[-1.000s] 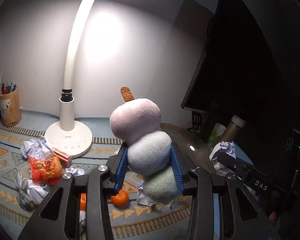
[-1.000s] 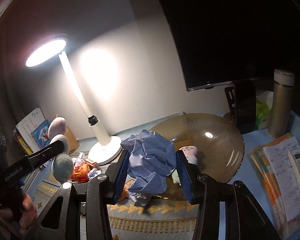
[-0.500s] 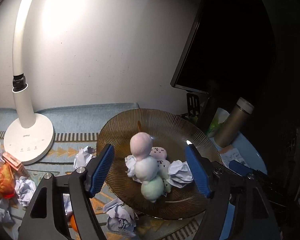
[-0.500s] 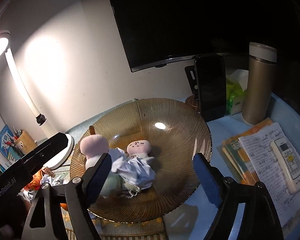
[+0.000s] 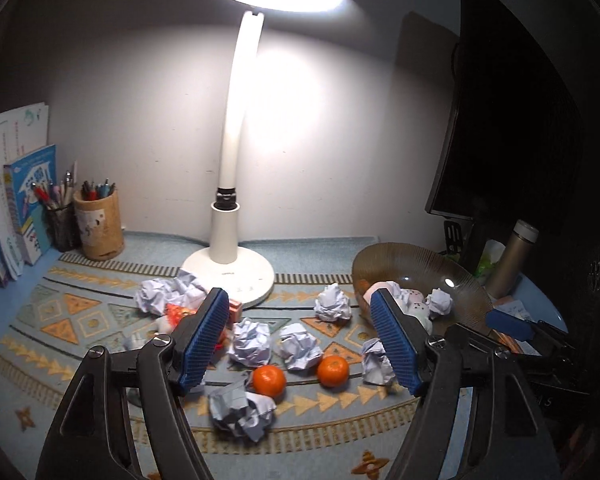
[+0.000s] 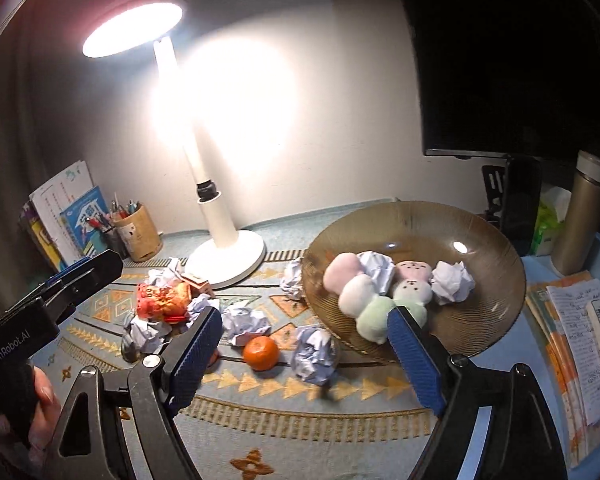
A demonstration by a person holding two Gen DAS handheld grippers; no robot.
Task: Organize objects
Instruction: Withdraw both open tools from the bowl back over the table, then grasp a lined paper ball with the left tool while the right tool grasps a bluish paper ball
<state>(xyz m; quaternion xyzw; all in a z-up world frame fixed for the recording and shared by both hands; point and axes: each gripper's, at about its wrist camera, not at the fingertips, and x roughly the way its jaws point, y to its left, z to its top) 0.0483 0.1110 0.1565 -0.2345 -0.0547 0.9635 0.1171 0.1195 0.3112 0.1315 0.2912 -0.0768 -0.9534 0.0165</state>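
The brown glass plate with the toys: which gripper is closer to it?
Right. The right gripper hovers at the plate's near rim; the left gripper hangs over the paper balls, plate off to its right.

Both black, blue-padded grippers — left gripper (image 5: 300, 340), right gripper (image 6: 306, 354) — gape empty, angled downward; a hand (image 6: 40, 400), seemingly, grips the left.

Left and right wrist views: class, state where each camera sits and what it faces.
Left wrist: on the left gripper, jaws open, facing the lamp, paper balls, oranges.
Right wrist: on the right gripper, jaws open, facing the bowl; left gripper and a hand show.
Shared: lamp, bowl, pen cup, flask.
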